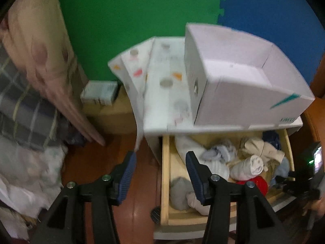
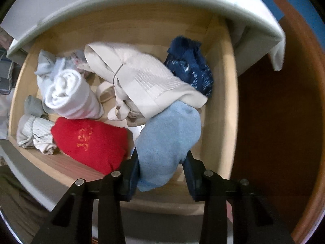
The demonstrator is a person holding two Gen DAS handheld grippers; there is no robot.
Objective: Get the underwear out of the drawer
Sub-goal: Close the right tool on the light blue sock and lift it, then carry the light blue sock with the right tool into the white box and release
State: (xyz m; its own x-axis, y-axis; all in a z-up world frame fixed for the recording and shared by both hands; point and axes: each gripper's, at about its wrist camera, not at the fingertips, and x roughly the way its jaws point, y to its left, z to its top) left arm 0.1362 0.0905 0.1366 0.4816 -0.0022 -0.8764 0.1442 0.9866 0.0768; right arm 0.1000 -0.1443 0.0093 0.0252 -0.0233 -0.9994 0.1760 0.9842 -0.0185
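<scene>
A: Setting? Reddish-brown floor (image 1: 140,185), green foam mat wall (image 1: 132,10) joined to a blue one (image 1: 270,6) behind. White cabinet (image 1: 162,101), its wooden drawer (image 2: 221,105) pulled open.

B: Right hand-held gripper (image 2: 162,162)?

A: Over the drawer's front right corner. Jaws set either side of a light blue sock (image 2: 168,140), partly closed. Left pad looks to touch it; can't tell if it's truly pinched.

B: Around it?

A: Red knit bundle (image 2: 91,140) just left, touching the sock. Beige underwear (image 2: 146,81) lies behind, mid-drawer, loose and crumpled. Navy patterned cloth (image 2: 191,65) back right, partly under the beige piece. White rolled sock (image 2: 71,95) left of centre, grey-white bundle (image 2: 34,132) front left.

B: Left hand-held gripper (image 1: 160,174)?

A: Wide open, holding nothing, above the drawer's left rail, one finger over floor, one over the drawer.

B: Further out?

A: White open box (image 1: 243,81) on top of the cabinet. Plaid fabric (image 1: 26,109) and white cloth far left, blurred. Small carton (image 1: 99,93) by the wall.
</scene>
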